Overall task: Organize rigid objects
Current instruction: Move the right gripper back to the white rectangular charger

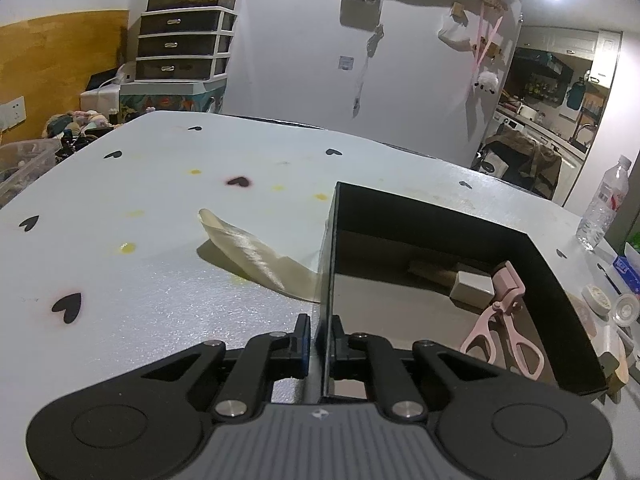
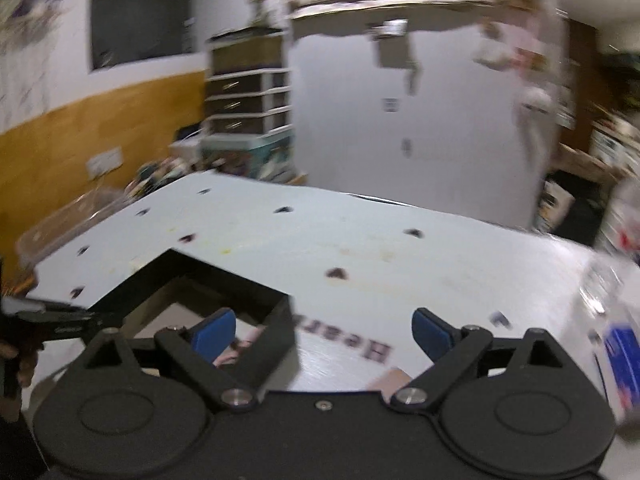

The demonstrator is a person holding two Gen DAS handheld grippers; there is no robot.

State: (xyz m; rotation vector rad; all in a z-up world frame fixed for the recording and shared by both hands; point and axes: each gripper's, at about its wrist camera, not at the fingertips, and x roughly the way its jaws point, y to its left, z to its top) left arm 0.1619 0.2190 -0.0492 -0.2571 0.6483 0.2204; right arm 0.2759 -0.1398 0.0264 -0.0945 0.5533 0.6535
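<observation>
Printed on the table (image 2: 400, 264) in dark letters, upside down from the right wrist view: "Heart" (image 2: 344, 346), blurred; black heart marks scattered across the white surface. No readable text on the water bottle (image 1: 606, 200) label at the far right edge. Left tongs (image 1: 321, 346) clamped on the near left wall of the black box (image 1: 400, 208), one finger outside, one inside. Inside the box, right of those tongs: pink eyelash curler (image 1: 502, 320) leaning on the right wall, a small pale block (image 1: 472, 286) just behind it. Right tongs (image 2: 324, 330) spread wide apart, holding nothing, above the table with the box's corner near the left blue pad (image 2: 214, 330).
</observation>
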